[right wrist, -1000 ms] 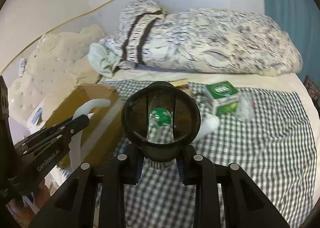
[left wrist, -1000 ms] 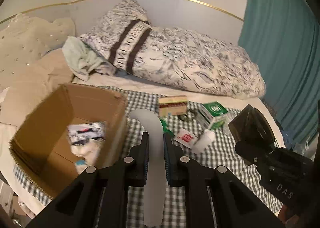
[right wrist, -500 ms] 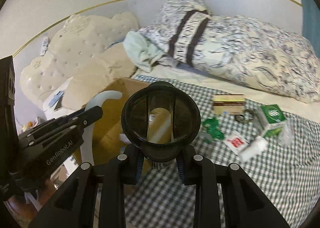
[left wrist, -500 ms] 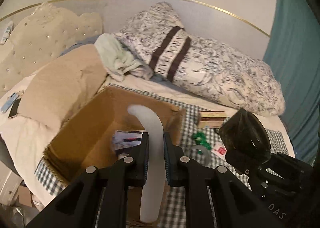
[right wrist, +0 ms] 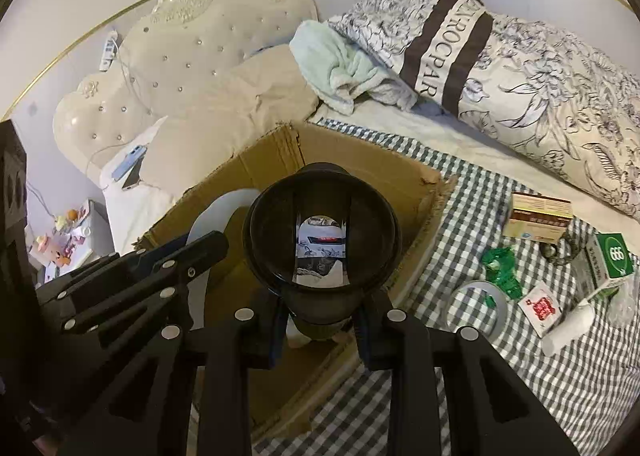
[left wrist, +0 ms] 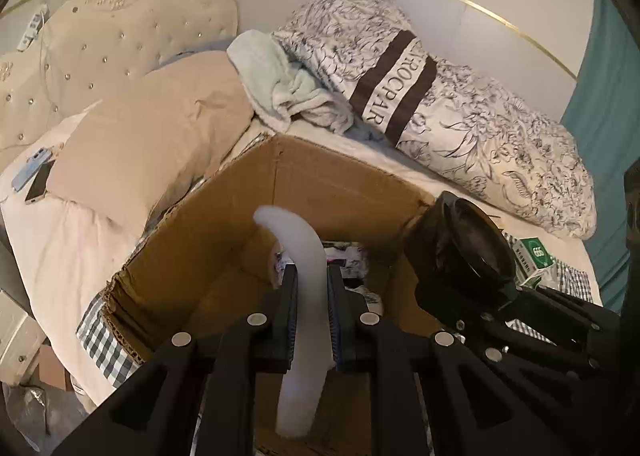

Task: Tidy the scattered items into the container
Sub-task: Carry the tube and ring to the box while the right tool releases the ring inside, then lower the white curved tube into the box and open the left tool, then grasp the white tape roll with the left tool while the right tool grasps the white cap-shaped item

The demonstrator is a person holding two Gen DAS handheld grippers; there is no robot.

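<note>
Both tongs are loaded: left tongs (left wrist: 312,288) clamp one curved white shoehorn (left wrist: 298,252), right tongs (right wrist: 320,320) grip one black cup (right wrist: 322,232), both over the one cardboard box (right wrist: 276,159). Two small cartons on the bed (right wrist: 460,376).

"ROCPAR" on pillow (right wrist: 448,51), "666" on green box (right wrist: 614,256)

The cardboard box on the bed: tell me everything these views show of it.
The cardboard box is plain brown corrugated card, open-topped, with a ragged, torn rim. It sits on the checked sheet, its far corner close to a beige pillow. Printed packets lie inside. The left gripper holds a curved white piece above its opening; the right gripper holds a black funnel-like piece over it too.
</note>
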